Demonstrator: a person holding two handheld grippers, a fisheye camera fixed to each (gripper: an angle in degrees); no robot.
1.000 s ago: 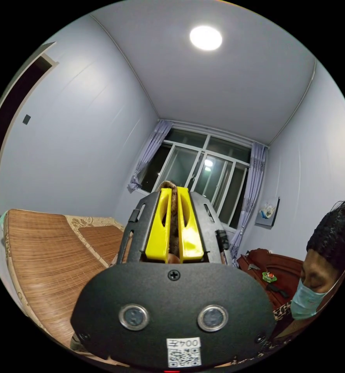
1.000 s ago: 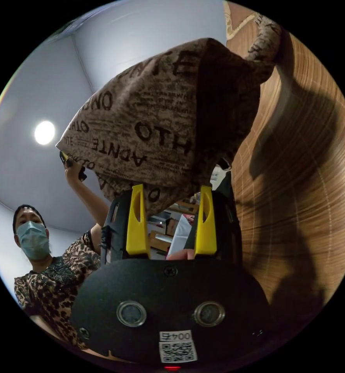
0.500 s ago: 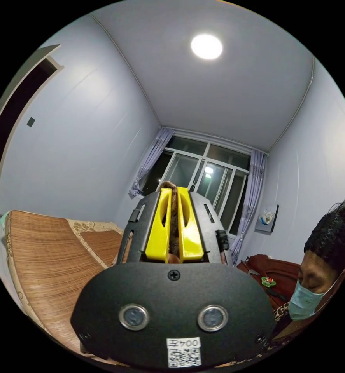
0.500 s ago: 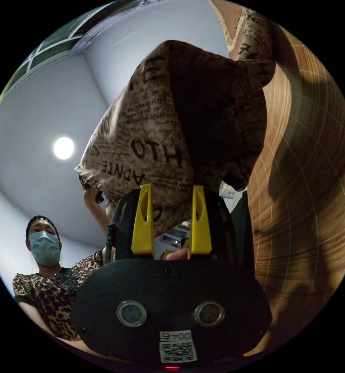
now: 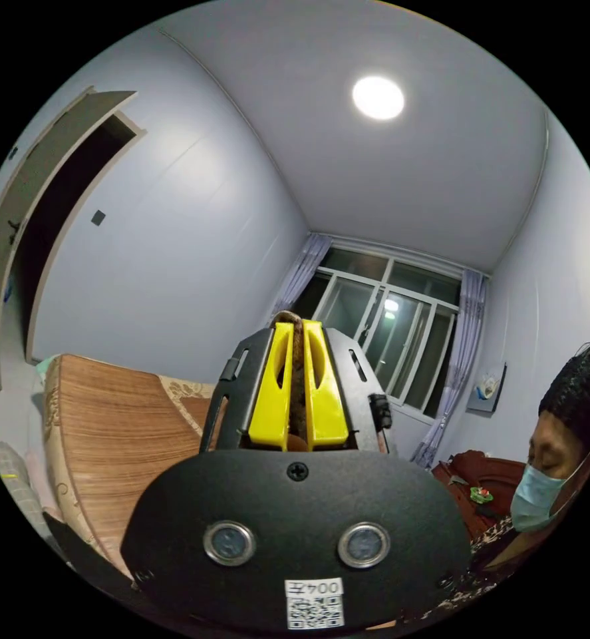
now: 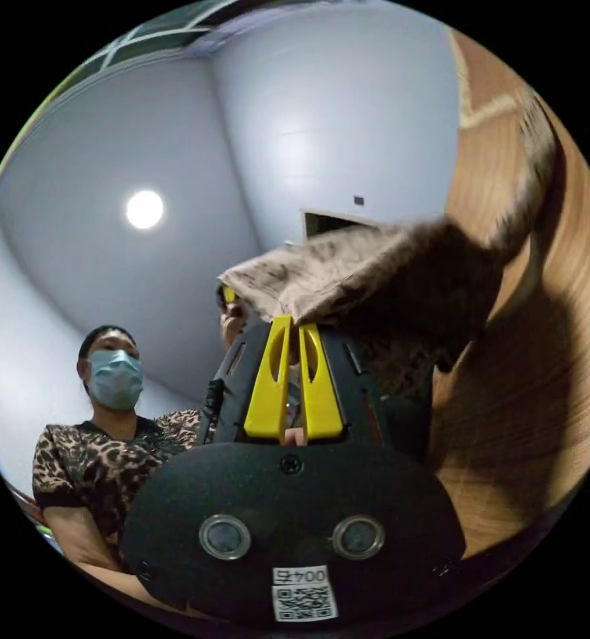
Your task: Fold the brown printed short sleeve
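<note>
Both grippers hold the brown printed shirt, blurred at frame centre above the mat. Left gripper: jaws closed on a thin strip of it. Right gripper: jaws nearly together, grip on the edge unclear. Best: keep hands level, cloth taut, lower evenly.

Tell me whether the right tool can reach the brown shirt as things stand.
Probably yes: the brown shirt hangs right at the right tool's tips, nothing between them. Its jaws stand nearly together; blur hides whether they already pinch the cloth.
</note>
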